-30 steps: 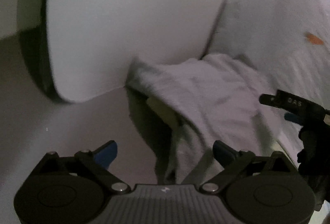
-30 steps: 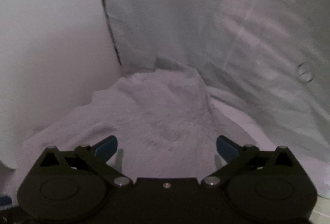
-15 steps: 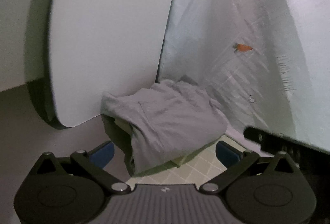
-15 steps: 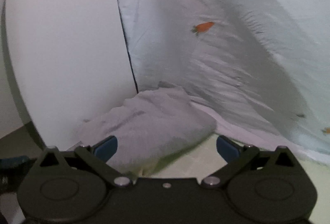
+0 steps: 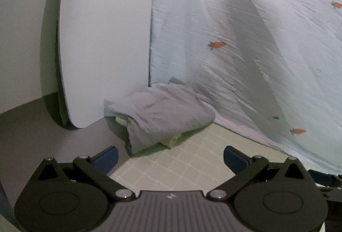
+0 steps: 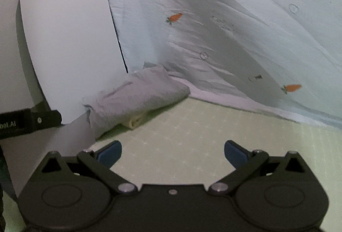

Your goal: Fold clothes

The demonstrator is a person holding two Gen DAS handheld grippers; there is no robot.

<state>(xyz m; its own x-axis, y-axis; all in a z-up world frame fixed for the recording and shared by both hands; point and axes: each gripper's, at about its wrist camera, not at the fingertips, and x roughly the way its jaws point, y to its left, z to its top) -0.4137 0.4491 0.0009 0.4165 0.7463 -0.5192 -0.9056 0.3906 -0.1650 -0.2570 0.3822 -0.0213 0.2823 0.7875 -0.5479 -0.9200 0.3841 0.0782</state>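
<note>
A folded grey garment lies on top of a folded pale yellow one at the far left corner of a green checked mat. It also shows in the right wrist view. My left gripper is open and empty, a short way back from the pile. My right gripper is open and empty, over the mat, to the right of the pile. The left gripper's body shows at the left edge of the right wrist view.
A white rounded board stands upright behind the pile on the left. A pale blue sheet with small orange carrots hangs behind and to the right. A grey surface lies left of the mat.
Both grippers have pulled back from the grey garment, which now lies folded on the pile. The view widened from close over the cloth to the whole corner.
</note>
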